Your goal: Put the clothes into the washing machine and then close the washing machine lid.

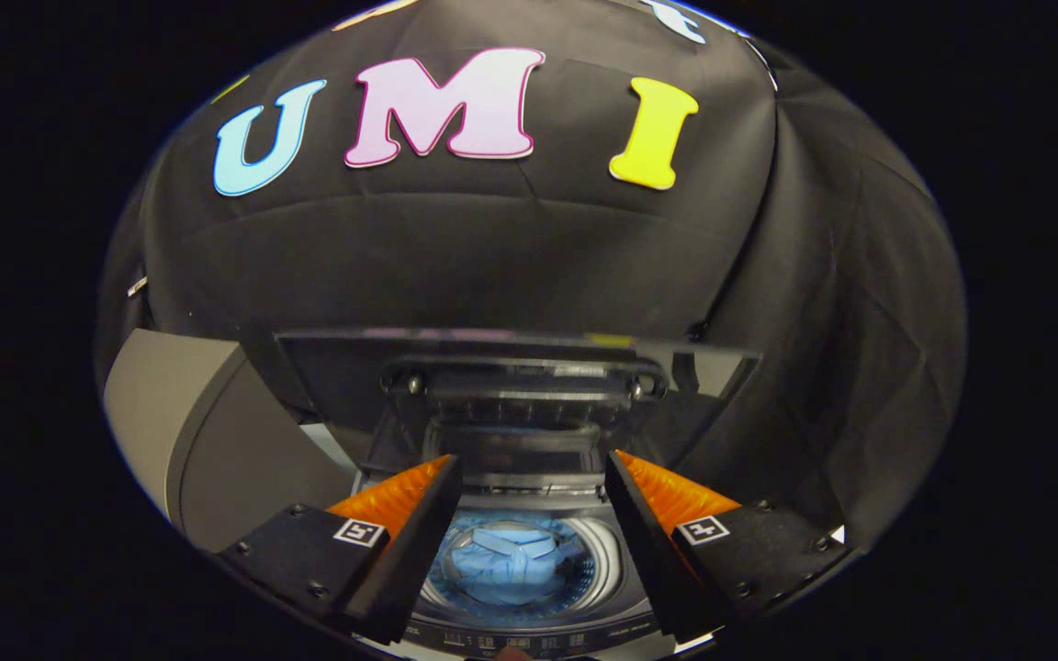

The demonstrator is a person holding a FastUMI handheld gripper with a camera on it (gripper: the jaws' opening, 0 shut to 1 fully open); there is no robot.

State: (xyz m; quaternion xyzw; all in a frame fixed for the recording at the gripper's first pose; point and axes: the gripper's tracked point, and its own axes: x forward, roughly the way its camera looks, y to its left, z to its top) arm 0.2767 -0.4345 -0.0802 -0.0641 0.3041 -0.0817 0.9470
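The gripper [529, 477] has two wedge-shaped fingers [410, 523] that taper toward their tips, each with a ribbed pad on its upper face. Behind each sits a blocky black mount [304, 551] fastened with small round screws. Each mount carries a small square white tag [359, 532] printed with a black pattern.

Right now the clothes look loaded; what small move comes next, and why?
Probably reach forward to the raised lid. The blue clothes already lie in the drum, the gripper is open and holds nothing, and the lid stands upright just beyond the fingers.
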